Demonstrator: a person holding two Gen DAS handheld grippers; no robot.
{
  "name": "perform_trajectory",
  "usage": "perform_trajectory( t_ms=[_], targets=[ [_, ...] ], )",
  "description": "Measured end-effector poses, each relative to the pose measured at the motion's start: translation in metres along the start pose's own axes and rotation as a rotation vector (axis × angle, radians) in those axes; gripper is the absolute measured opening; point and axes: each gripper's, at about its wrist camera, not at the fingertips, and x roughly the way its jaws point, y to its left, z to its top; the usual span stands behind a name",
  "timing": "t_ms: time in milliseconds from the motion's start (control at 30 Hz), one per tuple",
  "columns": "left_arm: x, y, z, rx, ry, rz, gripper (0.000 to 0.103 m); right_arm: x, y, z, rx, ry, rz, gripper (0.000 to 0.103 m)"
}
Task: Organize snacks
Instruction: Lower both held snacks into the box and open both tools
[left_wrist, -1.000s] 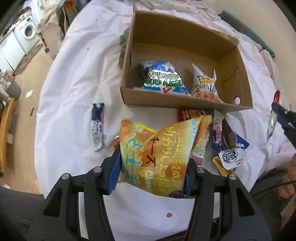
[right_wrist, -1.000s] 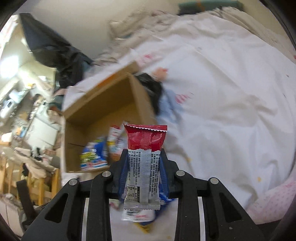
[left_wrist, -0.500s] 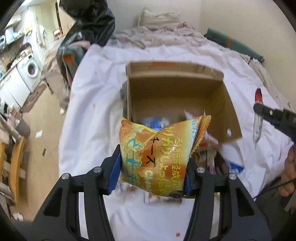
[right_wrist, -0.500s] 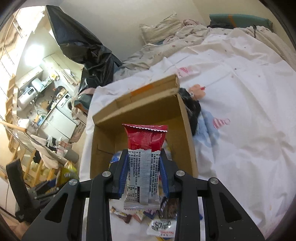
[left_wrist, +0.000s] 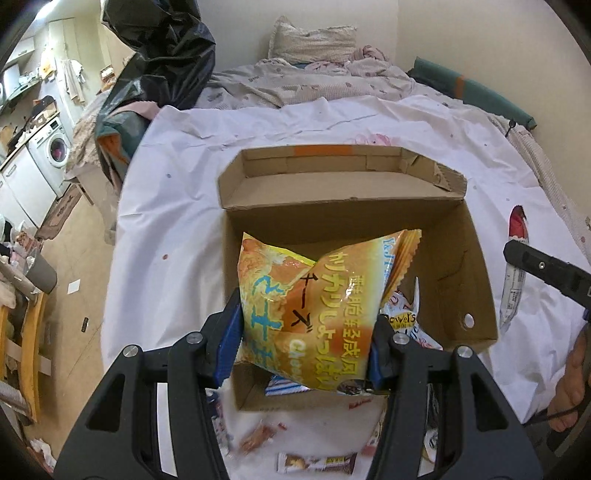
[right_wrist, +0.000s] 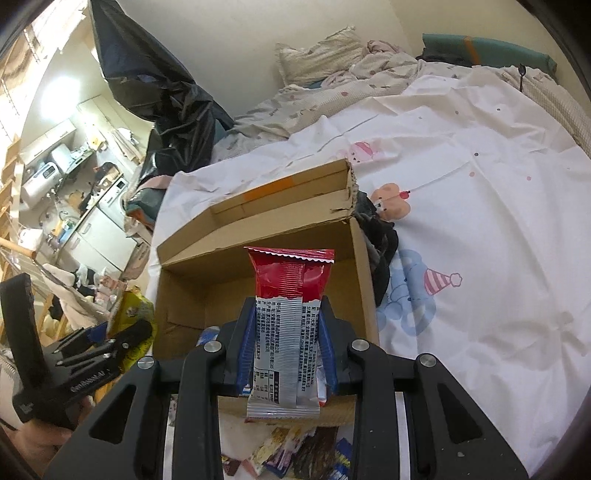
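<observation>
Two grippers each carry a snack, and both have come up and forward over the last second. On the left, the left gripper (left_wrist: 304, 347) has its blue pads clamped on the sides of an orange cheese-snack bag (left_wrist: 317, 314). A second ago that bag hung over the white sheet (left_wrist: 177, 236) on the near side of the cardboard box (left_wrist: 476, 266), with loose packets showing beyond it; now it hangs over the box's near wall, covering much of the open inside. The box, seen from steeply above before, now shows its far flap and the bedding and pillow (left_wrist: 314, 37) beyond. A few packets (left_wrist: 402, 325) lie in the box to the right of the bag, and other wrappers (left_wrist: 314, 461) lie on the sheet near the box.

Further right, the right gripper (right_wrist: 288, 354) has its jaws pressed on a red-and-silver snack bar (right_wrist: 290, 332), held upright. Earlier the box sat off to the left of the bar in a blurred view; now the bar stands in front of the box's open interior (right_wrist: 207, 291), near its front wall. Loose wrappers (right_wrist: 295, 458) lie on the sheet below it.
</observation>
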Motion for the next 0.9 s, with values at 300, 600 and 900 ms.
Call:
perform_trajectory(
  t_ms=[300,600,900],
  targets=[
    [0.025,-0.014,-0.017,0.057,-0.004,-0.007,0.051,0.018,-0.001,-0.009,-0.005,0.058,-0.047,0.033],
    [0.033,-0.014,-0.015,0.024,0.041,-0.020,0.051,0.038,0.008,-0.014,-0.030,0.125,-0.073,0.033],
    [0.033,-0.019,-0.016,0.040,0.042,-0.030,0.052,0.042,0.011,-0.017,-0.043,0.148,-0.095,0.035]
  ],
)
